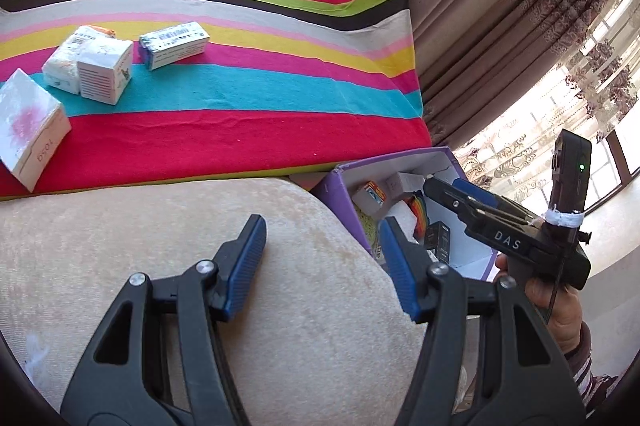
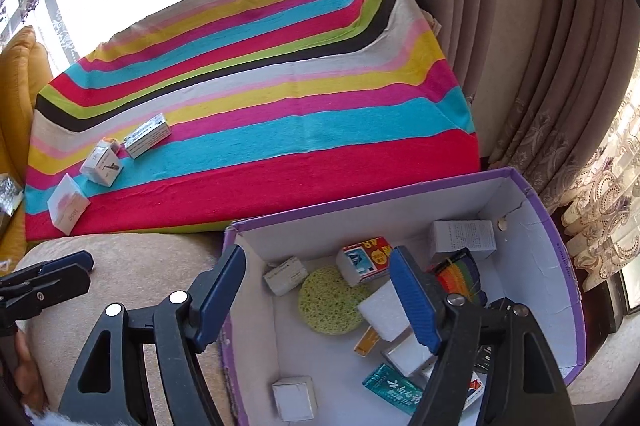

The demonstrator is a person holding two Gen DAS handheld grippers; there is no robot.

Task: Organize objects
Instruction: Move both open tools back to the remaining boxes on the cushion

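Note:
Several small boxes lie on the striped blanket point(image 1: 240, 98): a white and pink box point(image 1: 30, 132), a white square box point(image 1: 106, 70) against a packet point(image 1: 66, 64), and a long blue and white box point(image 1: 174, 44). They also show in the right wrist view point(image 2: 68, 208) point(image 2: 102, 166) point(image 2: 146, 135). A purple box point(image 2: 560, 266) with a white inside holds a green sponge point(image 2: 330, 300) and several small packs. My left gripper point(image 1: 322, 268) is open and empty over the beige cushion point(image 1: 160, 266). My right gripper point(image 2: 320, 298) is open and empty above the purple box.
Beige curtains point(image 2: 520, 46) hang at the right beside a bright window. A yellow cushion point(image 2: 16, 94) stands at the far left. The purple box point(image 1: 344, 202) sits off the cushion's right edge, below the blanket's corner.

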